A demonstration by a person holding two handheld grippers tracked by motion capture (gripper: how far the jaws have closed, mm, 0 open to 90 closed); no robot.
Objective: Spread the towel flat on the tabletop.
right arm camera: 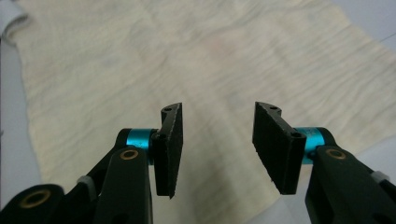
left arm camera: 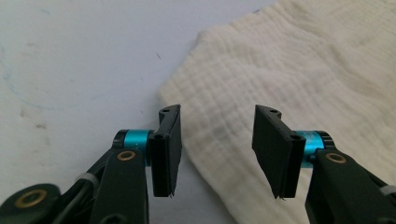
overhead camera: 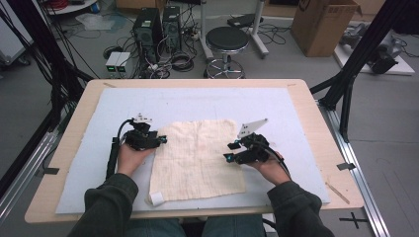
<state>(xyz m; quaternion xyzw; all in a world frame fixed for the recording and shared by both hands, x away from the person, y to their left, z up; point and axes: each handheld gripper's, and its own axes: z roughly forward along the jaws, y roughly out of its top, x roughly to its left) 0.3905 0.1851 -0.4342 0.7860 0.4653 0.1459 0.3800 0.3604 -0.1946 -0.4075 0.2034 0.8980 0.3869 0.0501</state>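
Cloth (overhead camera: 197, 158) edges between 2 claws (both agape)

Person's sleeves (overhead camera: 108, 207) cut off by the near edge of the high view. Cloth (left arm camera: 299, 70) runs past the top and right edges of the left gripper view and past the top edge of the right gripper view. Small white tab (overhead camera: 156, 199) at the cloth's near-left corner too small to identify. Left hand-held gripper (overhead camera: 162, 140) hides the cloth's edge beneath.
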